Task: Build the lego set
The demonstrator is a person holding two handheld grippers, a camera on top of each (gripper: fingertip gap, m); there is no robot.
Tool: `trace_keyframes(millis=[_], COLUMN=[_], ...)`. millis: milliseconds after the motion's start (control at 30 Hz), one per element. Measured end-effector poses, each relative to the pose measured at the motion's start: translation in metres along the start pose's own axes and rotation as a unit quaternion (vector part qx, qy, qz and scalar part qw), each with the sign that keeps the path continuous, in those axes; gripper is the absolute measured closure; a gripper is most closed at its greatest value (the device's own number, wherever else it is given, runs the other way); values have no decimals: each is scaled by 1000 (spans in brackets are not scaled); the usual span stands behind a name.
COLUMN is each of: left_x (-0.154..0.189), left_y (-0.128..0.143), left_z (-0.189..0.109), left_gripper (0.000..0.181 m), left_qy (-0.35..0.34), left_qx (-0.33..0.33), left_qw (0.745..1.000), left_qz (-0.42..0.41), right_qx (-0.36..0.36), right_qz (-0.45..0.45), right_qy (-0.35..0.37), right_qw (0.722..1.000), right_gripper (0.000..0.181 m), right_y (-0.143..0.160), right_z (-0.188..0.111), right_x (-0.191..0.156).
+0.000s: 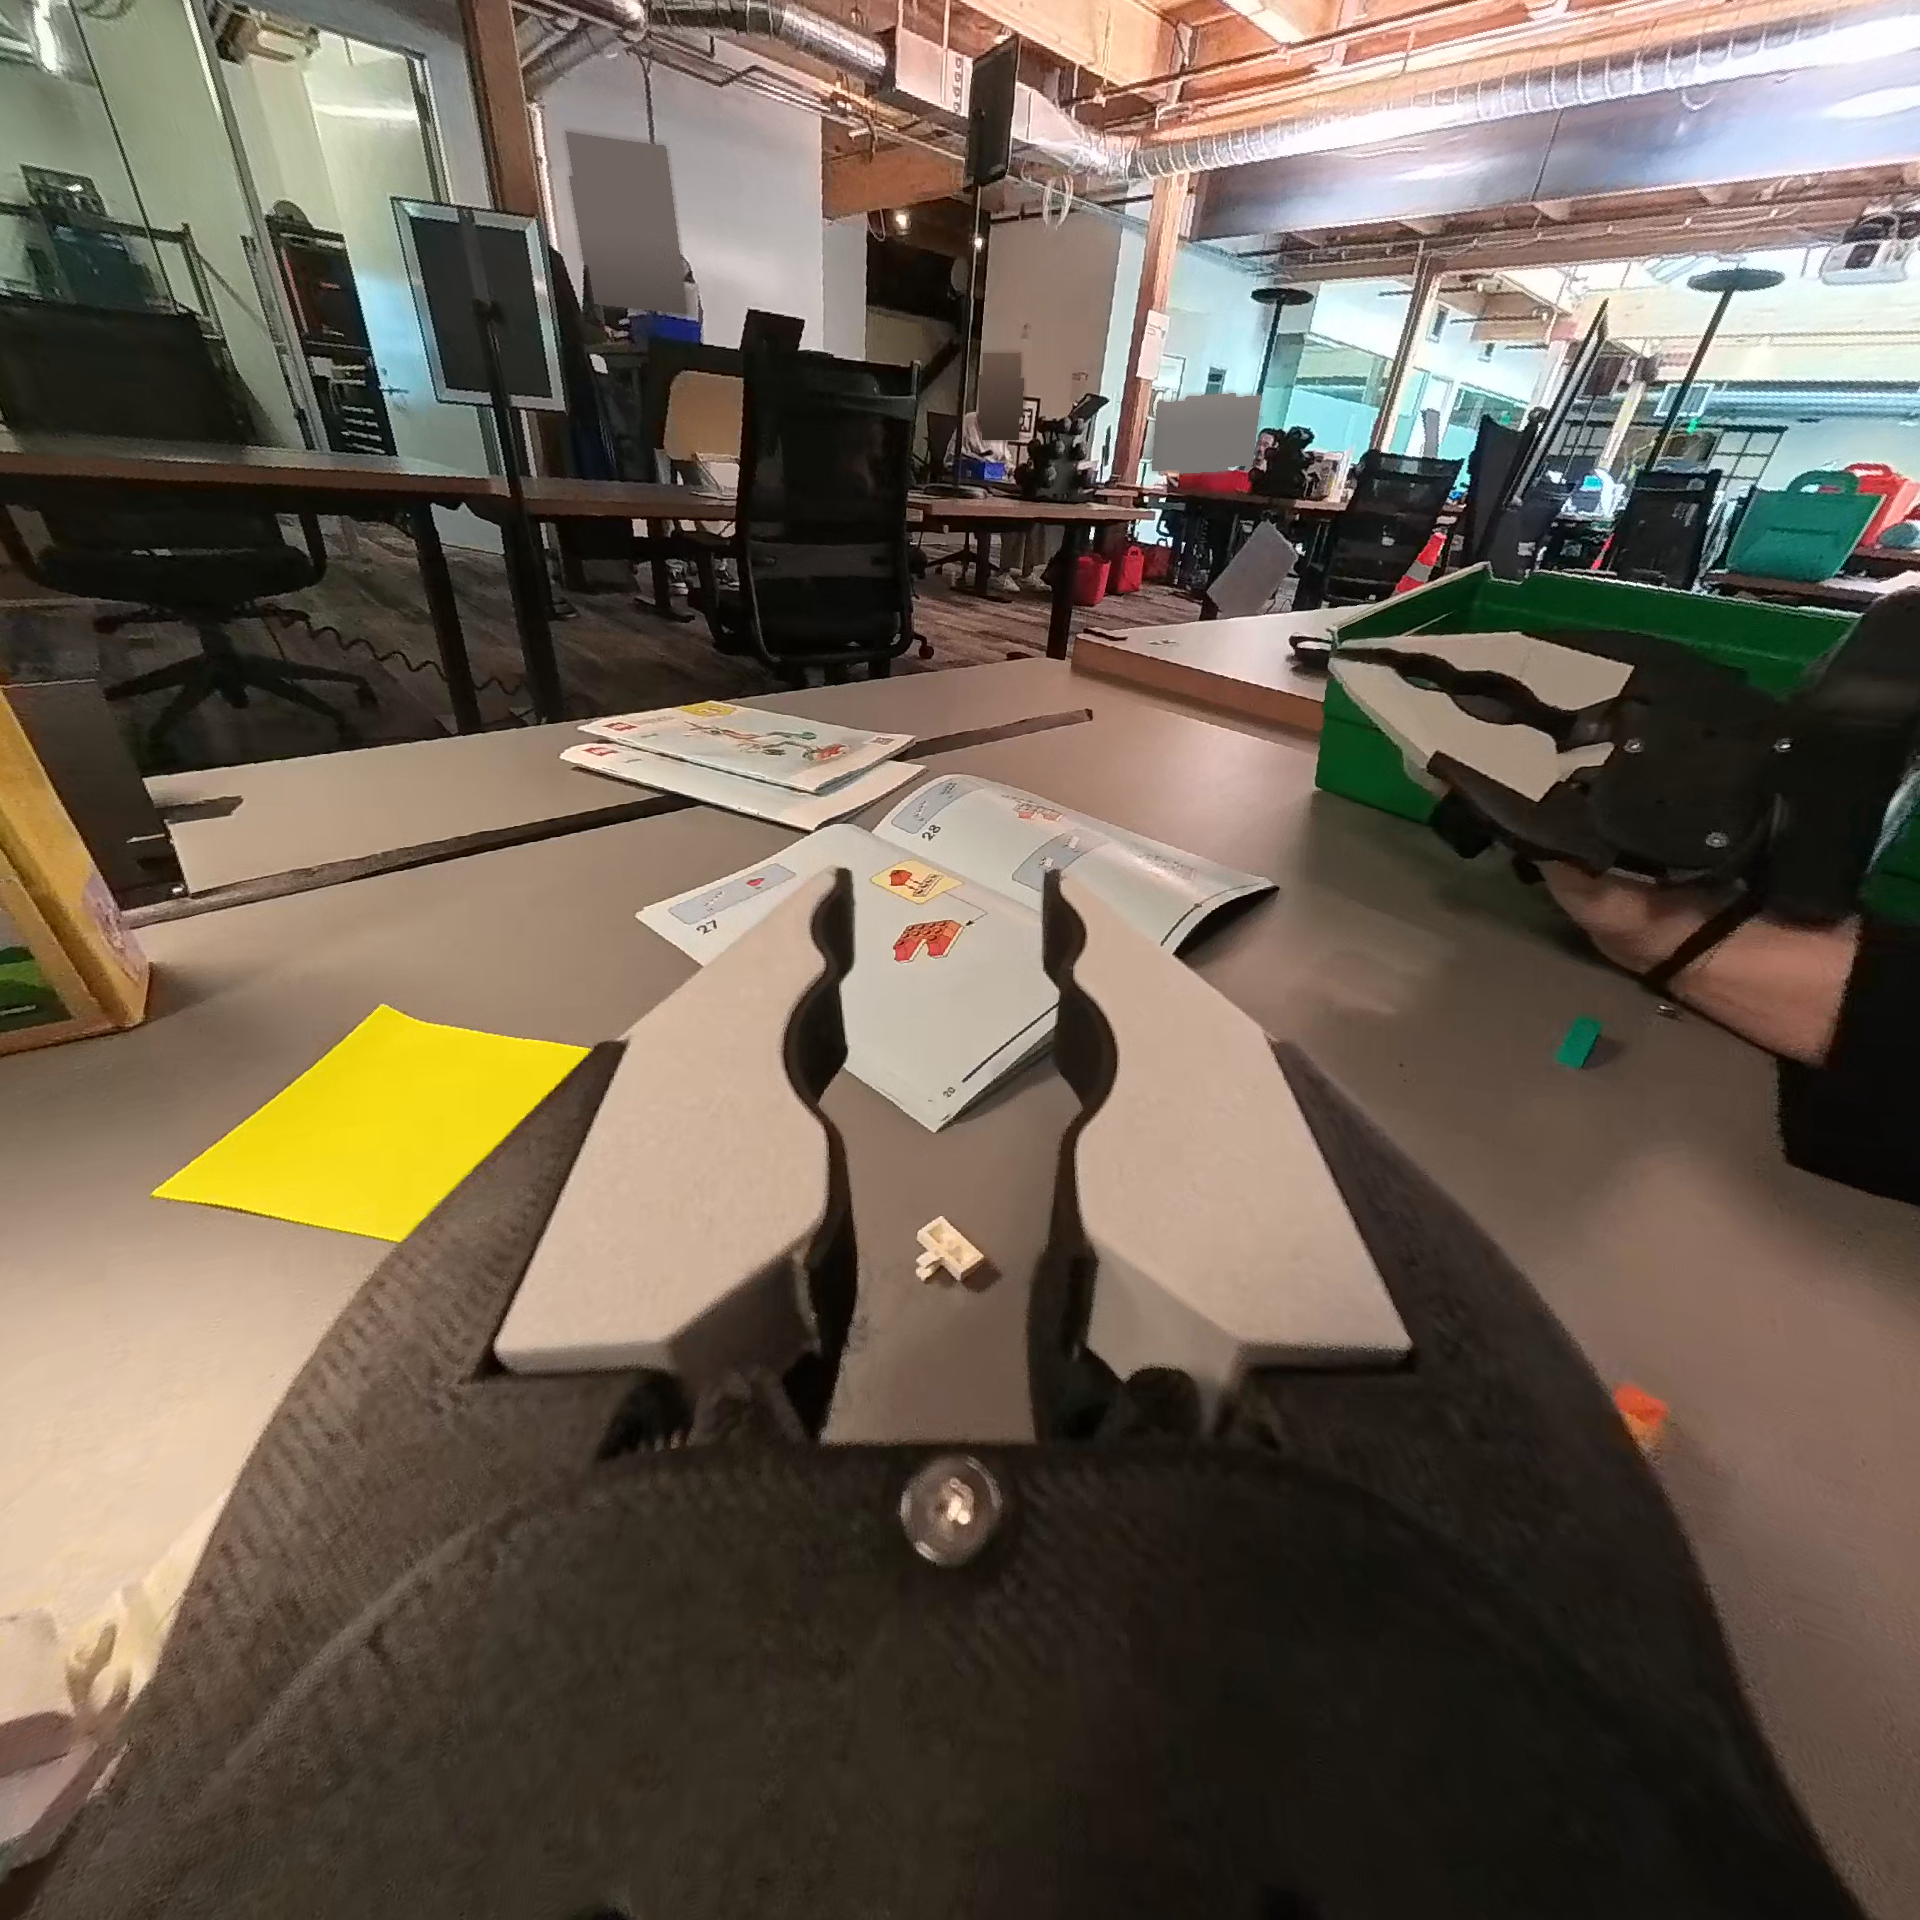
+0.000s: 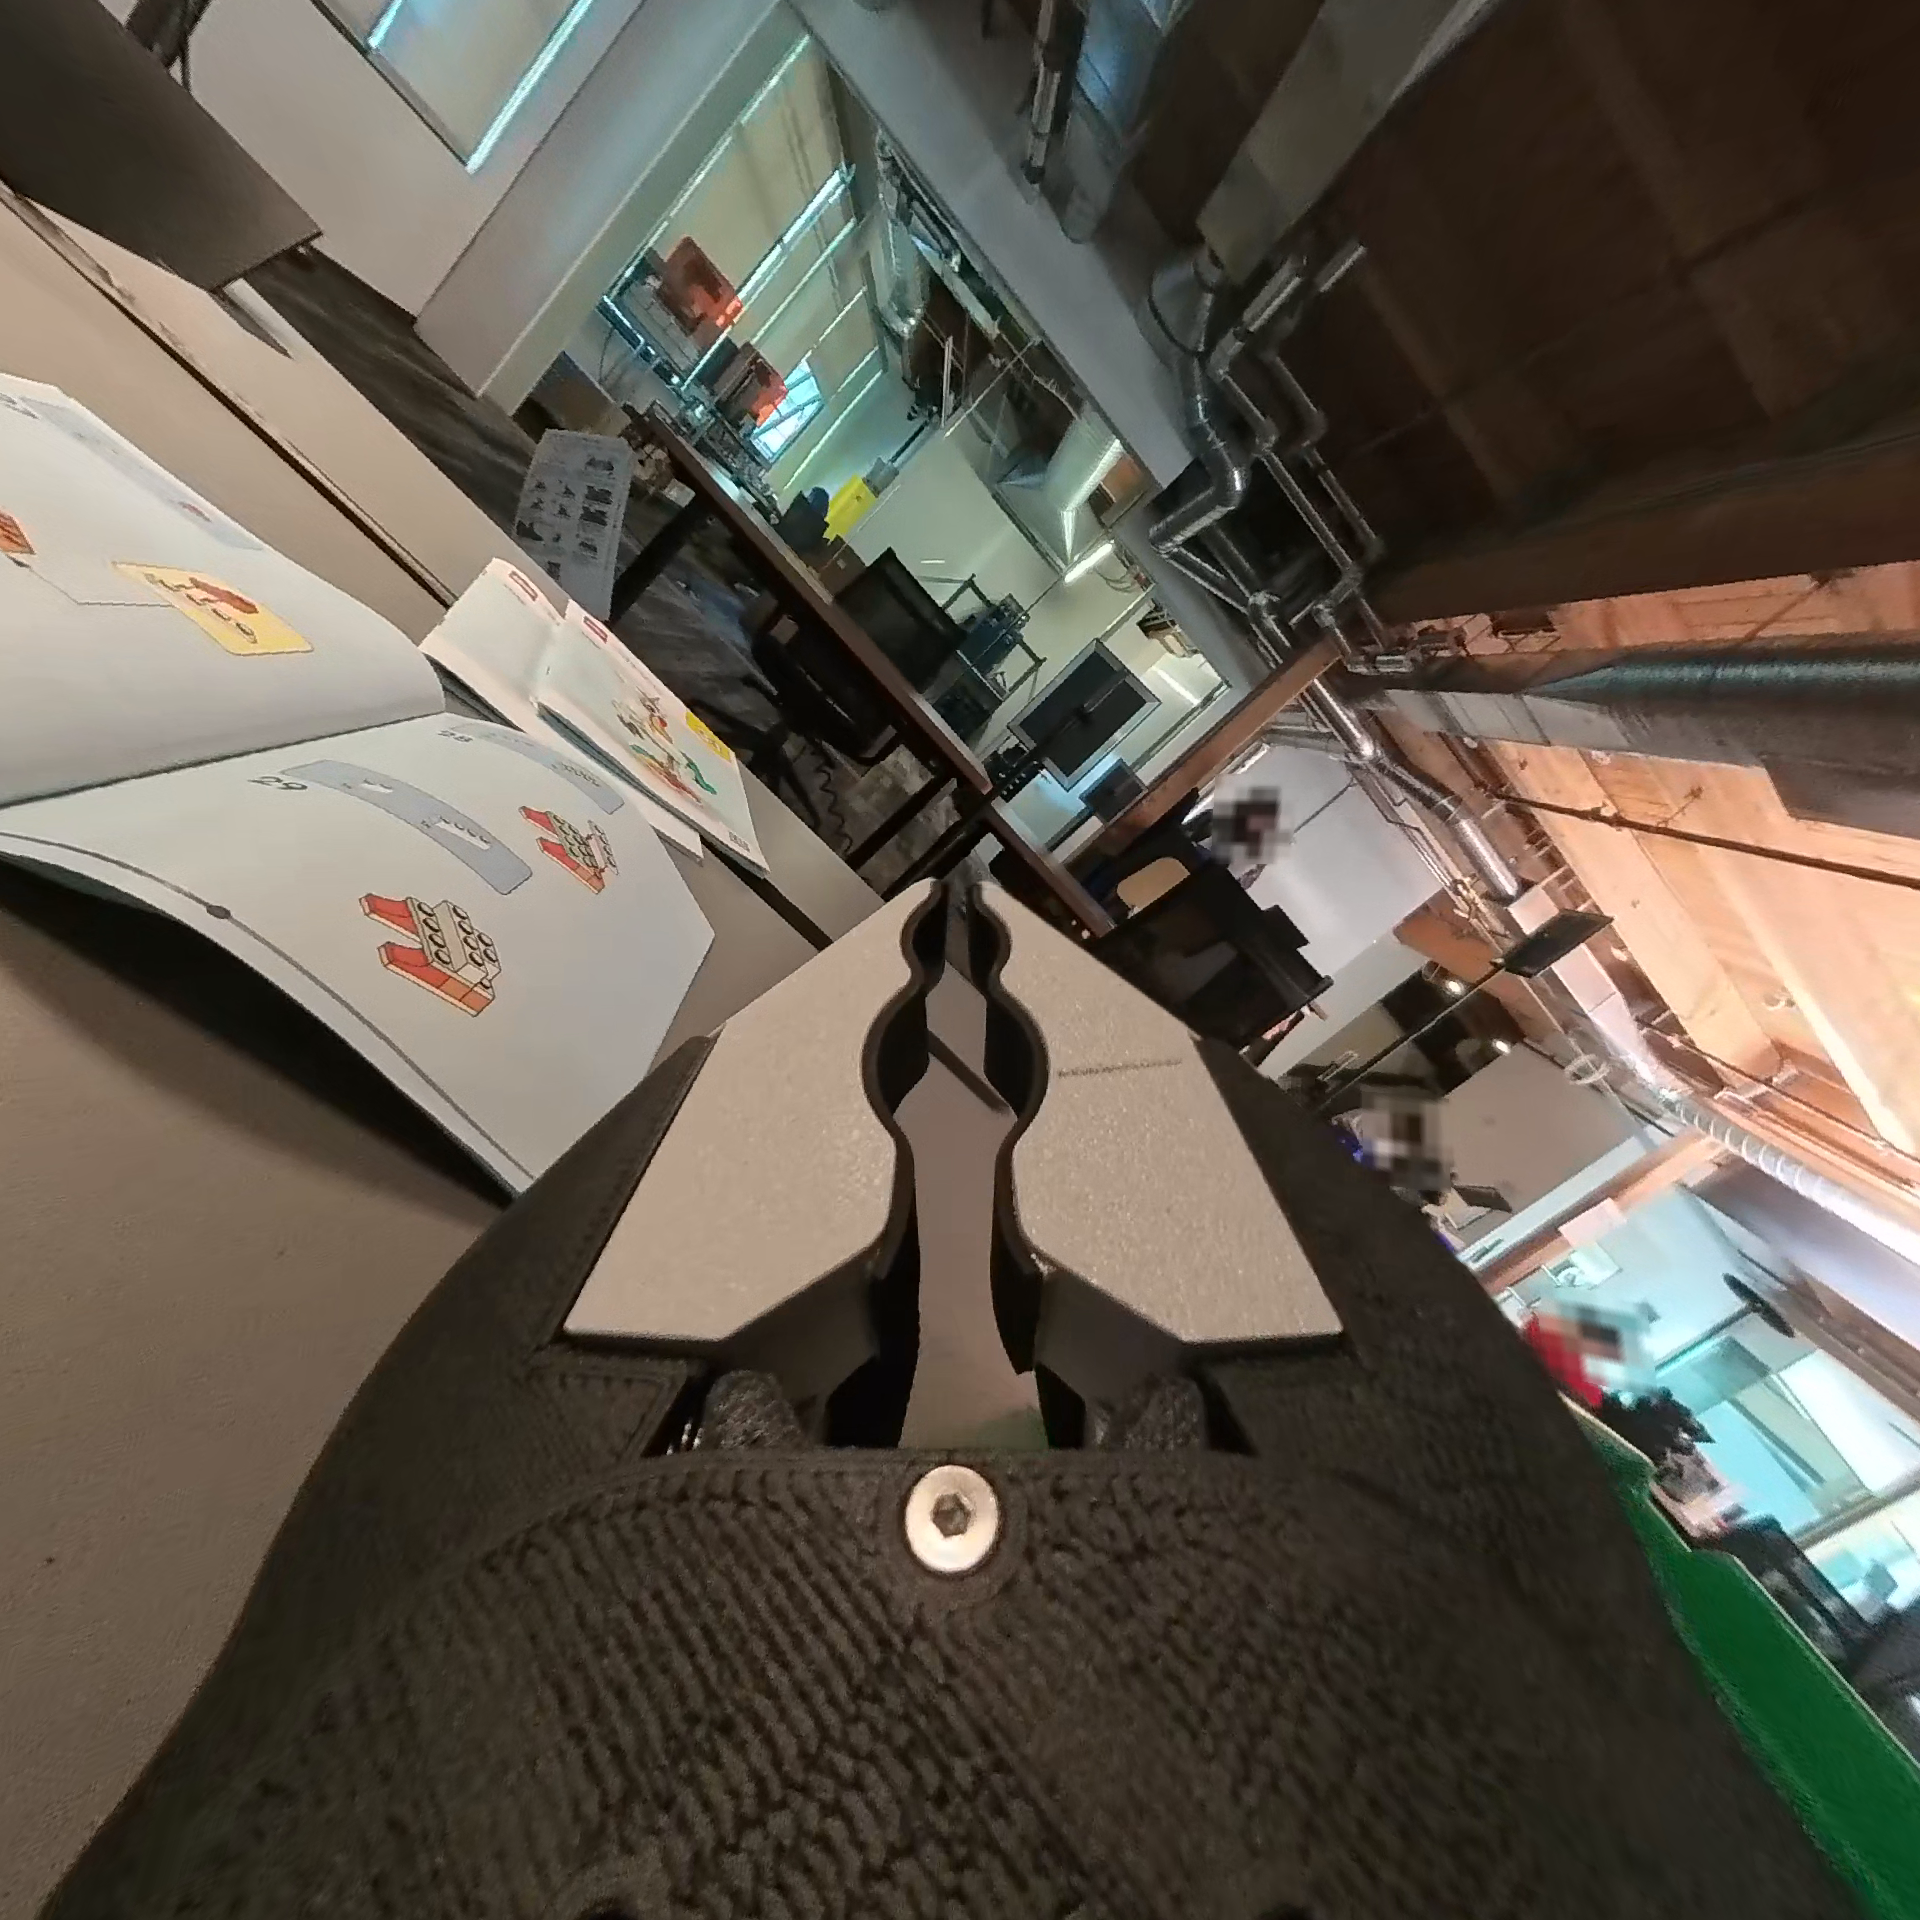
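My left gripper (image 1: 948, 883) hovers over the grey tabletop (image 1: 1403, 1226) with its jaws apart and nothing between them; a small white Lego clip piece (image 1: 950, 1250) lies on the table in the gap near the finger roots, well short of the tips. My right gripper (image 2: 958, 894) is rolled onto its side beside the green plastic parts tray (image 1: 1558, 623), jaws nearly together with a narrow slit showing at the tips, and I see no brick in them. The open pale-blue instruction booklet (image 1: 966, 956) lies just beyond the left fingertips. I judge the step in hand to be picking up the white piece. To do it well I would draw the left gripper back until the tips bracket the piece, lower them to the table, and close across its flat sides, not its protruding clip, so it does not twist out. A small green brick (image 1: 1579, 1042) and an orange brick (image 1: 1642, 1415) lie loose at right; a yellow paper sheet (image 1: 384, 1122) lies at left. Hidden: the tray's contents, any partly built model, and pale pieces at the lower left edge, which the gripper body cuts off.
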State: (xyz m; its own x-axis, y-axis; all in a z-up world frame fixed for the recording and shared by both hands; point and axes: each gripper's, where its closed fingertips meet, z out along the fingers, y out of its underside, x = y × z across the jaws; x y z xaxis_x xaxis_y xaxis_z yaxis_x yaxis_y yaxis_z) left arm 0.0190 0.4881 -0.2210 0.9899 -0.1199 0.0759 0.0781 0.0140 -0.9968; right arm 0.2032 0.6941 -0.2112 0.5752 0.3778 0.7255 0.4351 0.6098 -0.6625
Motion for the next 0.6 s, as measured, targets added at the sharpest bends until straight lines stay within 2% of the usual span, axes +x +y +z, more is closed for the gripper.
trace_keyframes(millis=[167,600], left_x=[2,2], left_y=[1,2], left_z=[1,1], left_gripper=[147,148], left_qy=[6,11], left_qx=[-3,-5], left_qw=[1000,1000], left_qz=[-3,-9], right_qx=[-4,-4], right_qz=[-25,-22], right_qy=[-12,-24], right_qw=[1000,999], right_gripper=[181,181], right_y=[1,1], right_z=[0,1], right_x=[-6,-11])
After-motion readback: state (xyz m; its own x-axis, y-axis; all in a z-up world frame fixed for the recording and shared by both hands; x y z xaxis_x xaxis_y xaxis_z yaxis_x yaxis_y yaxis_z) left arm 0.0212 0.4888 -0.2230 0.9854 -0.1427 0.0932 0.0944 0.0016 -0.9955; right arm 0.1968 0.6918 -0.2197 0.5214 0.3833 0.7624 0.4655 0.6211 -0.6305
